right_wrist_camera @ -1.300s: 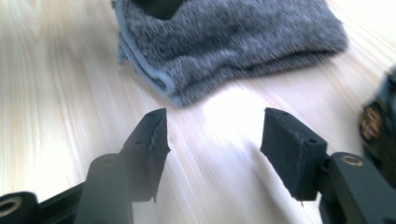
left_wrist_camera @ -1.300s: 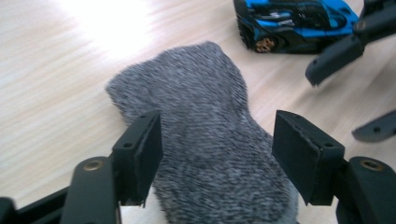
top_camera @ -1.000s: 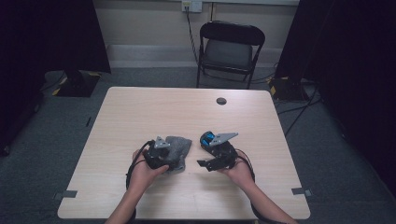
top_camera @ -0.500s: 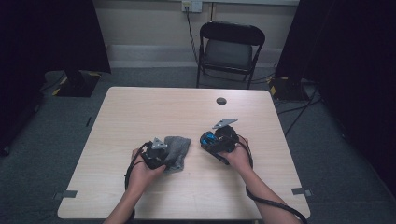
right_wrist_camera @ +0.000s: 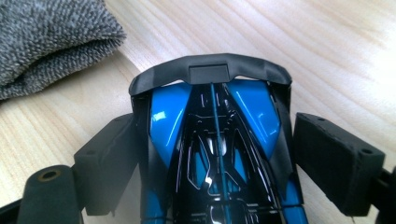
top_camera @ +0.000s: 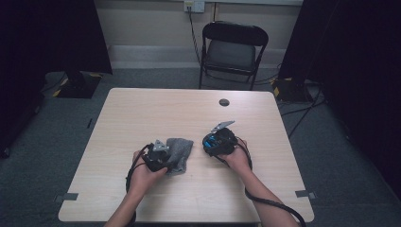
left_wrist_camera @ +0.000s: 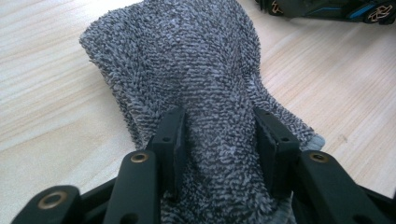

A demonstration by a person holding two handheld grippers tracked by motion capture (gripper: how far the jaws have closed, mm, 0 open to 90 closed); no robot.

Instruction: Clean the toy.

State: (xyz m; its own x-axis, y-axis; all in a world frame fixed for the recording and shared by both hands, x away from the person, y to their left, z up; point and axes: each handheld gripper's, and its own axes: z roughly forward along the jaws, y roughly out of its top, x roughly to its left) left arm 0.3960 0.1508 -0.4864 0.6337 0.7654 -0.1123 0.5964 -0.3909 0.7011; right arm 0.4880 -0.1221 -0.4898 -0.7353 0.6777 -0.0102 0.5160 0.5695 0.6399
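Two grippers work side by side at the near middle of the table [top_camera: 142, 109]. At the left, the left gripper [left_wrist_camera: 224, 140] has its jaws pressed into a grey towel [left_wrist_camera: 196, 70], which bulges up between them and runs straight ahead of them, away along the wood. Just right of the towel lies a blue toy car [right_wrist_camera: 215, 140], its long axis in line with the right gripper [right_wrist_camera: 215, 158], dark rear wing farthest out. That gripper's jaws stand wide on either side of the body, the left one against the car's flank, the right one with a slim gap (so no grip yet). My guess is that a straight squeeze takes the car; the towel's edge lies near but outside the jaws. Farther off, a small dark disc [top_camera: 224, 102] is well clear.
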